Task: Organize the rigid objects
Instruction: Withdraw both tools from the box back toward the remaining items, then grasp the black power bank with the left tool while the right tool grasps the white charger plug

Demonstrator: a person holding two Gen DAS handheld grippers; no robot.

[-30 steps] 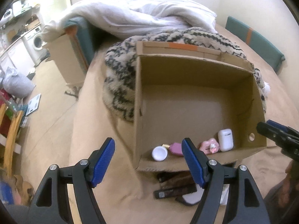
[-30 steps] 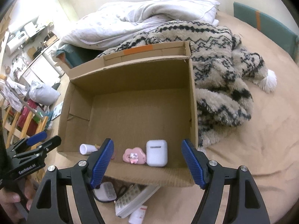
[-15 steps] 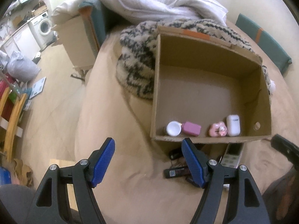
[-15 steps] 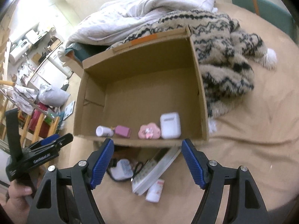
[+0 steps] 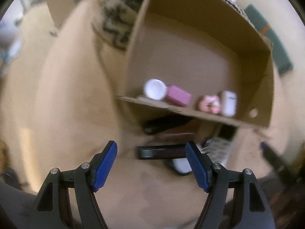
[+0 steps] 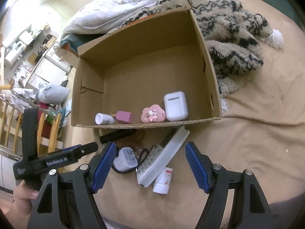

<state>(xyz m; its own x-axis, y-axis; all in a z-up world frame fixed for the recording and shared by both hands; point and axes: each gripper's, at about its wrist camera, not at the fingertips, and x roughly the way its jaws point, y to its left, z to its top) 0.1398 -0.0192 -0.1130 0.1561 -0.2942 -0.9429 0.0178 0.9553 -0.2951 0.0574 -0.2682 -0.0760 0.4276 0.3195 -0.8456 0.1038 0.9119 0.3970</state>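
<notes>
Jaws on both units stand spread, nothing between them. Left hand-held gripper (image 5: pixel 151 165) has tipped downward over the last second; its view has swung from the cardboard box (image 6: pixel 207 61) interior to the clutter on the bed (image 6: pixel 257 143) near the box's near wall, now centred on a black bar-shaped item (image 5: pixel 160 152). Right hand-held gripper (image 6: pixel 150 165) has likewise lowered toward the white remote (image 6: pixel 162 156), charger (image 6: pixel 126 159) and small bottle (image 6: pixel 163 180). Four items already lie inside the box. Judgement: next pickup is starting

Tan bed (image 6: pixel 247 143): cardboard box (image 6: pixel 207 64), remote (image 6: pixel 162 158), charger (image 6: pixel 126 159), blanket (image 6: pixel 234 43).
</notes>
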